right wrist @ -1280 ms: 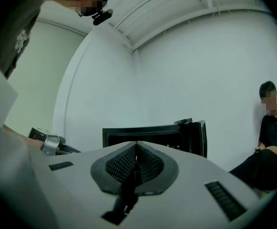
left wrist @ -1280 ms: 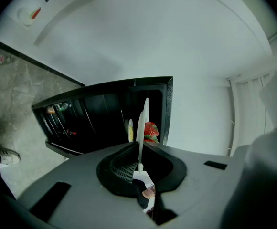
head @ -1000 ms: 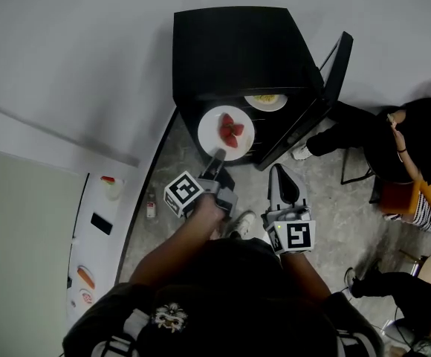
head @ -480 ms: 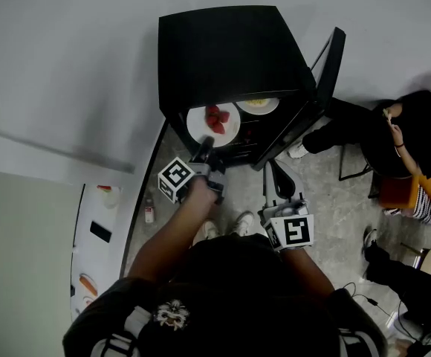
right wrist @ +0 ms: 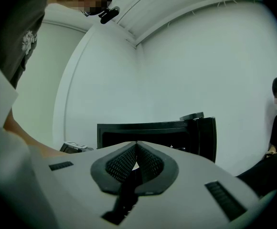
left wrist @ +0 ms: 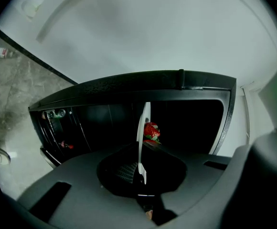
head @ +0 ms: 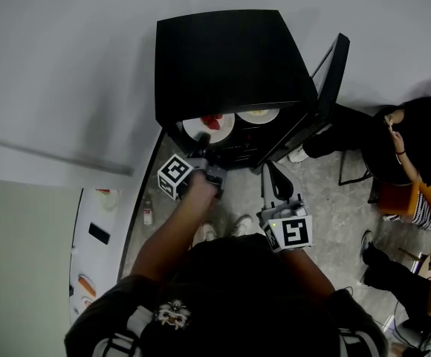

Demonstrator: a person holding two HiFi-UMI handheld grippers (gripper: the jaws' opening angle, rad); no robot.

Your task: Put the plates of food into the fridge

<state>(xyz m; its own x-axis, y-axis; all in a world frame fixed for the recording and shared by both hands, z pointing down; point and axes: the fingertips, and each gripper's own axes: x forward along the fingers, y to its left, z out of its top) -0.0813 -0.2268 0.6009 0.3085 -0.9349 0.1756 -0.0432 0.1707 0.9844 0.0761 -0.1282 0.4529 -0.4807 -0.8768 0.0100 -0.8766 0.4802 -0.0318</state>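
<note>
A black fridge (head: 230, 58) stands with its door (head: 333, 73) swung open to the right. My left gripper (head: 201, 146) is shut on the near rim of a white plate of strawberries (head: 206, 126), which reaches onto a shelf inside the fridge. In the left gripper view the plate (left wrist: 141, 132) shows edge-on between the left gripper (left wrist: 141, 173) pads, strawberries (left wrist: 151, 131) on its right side. A second plate with yellow food (head: 258, 114) lies on the same shelf, to the right. My right gripper (head: 276, 183) (right wrist: 136, 152) hangs shut and empty in front of the fridge.
People sit to the right by an orange chair (head: 401, 195). A white counter (head: 96, 233) with small items runs along the left, and a small bottle (head: 149, 214) lies on the floor beside it. The fridge door's inner racks (left wrist: 57, 128) hold small items.
My left gripper has carried the strawberry plate farther into the fridge, so the fridge top now hides most of it. The right gripper has shifted slightly and stays shut.
</note>
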